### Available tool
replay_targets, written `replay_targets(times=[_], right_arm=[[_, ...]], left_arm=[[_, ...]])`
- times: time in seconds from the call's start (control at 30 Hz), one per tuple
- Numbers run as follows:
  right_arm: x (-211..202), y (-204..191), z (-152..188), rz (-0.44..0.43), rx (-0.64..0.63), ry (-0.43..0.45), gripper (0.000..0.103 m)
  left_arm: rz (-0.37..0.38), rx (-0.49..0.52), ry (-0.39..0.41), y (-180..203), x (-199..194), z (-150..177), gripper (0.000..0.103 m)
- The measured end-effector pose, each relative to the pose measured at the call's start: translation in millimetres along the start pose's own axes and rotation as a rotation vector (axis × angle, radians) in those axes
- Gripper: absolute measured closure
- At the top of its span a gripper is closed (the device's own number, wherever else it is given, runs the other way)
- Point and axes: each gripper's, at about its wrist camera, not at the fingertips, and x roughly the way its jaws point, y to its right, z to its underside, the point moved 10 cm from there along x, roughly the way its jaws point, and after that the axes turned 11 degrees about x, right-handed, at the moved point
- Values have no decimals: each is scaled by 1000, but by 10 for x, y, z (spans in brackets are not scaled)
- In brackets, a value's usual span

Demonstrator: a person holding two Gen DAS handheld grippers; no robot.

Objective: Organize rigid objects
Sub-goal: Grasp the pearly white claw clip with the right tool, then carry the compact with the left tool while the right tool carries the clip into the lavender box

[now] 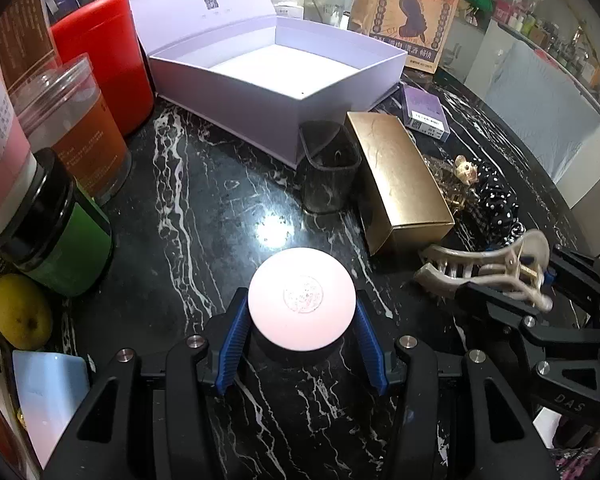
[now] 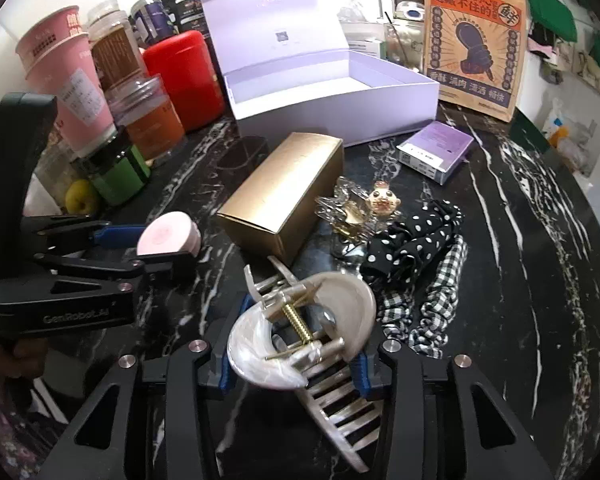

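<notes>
A: Marble, black with white veins, glossy — that is the tabletop (image 1: 204, 208). What does each claw have?

B: The left gripper (image 1: 302, 334) is closed narrowly on a round pink compact (image 1: 302, 304), smooth and matte with an embossed seal on its lid; the ribbed blue pads (image 1: 234, 344) press its rim on both sides. The right gripper (image 2: 296, 364) has a pearly beige hair claw clip (image 2: 300, 332) between its pads, brass spring on top, teeth pointing toward the camera.

A: Where does the open box stand?

B: The lavender cardboard box (image 1: 260, 92) stands at the back, lid up. A gold carton (image 2: 280, 196) lies between it and the clip, with a dark clear square cup (image 1: 328, 168) beside the carton.

A: Other clutter?

B: A polka-dot scrunchie (image 2: 412, 232), a gingham one (image 2: 432, 304), and a red canister (image 1: 108, 60) near the jars on the left.
</notes>
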Motion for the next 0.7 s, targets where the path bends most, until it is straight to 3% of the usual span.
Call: replay_targets(times=[0.47,0.7], right_arm=[[-250,2,65,-32,34,16,70],[-464,1,-6,-31,22,59,70]], left_arm=[[0,32,76,109,-223,-156,53],[42,35,110,189,-361,-258,53]])
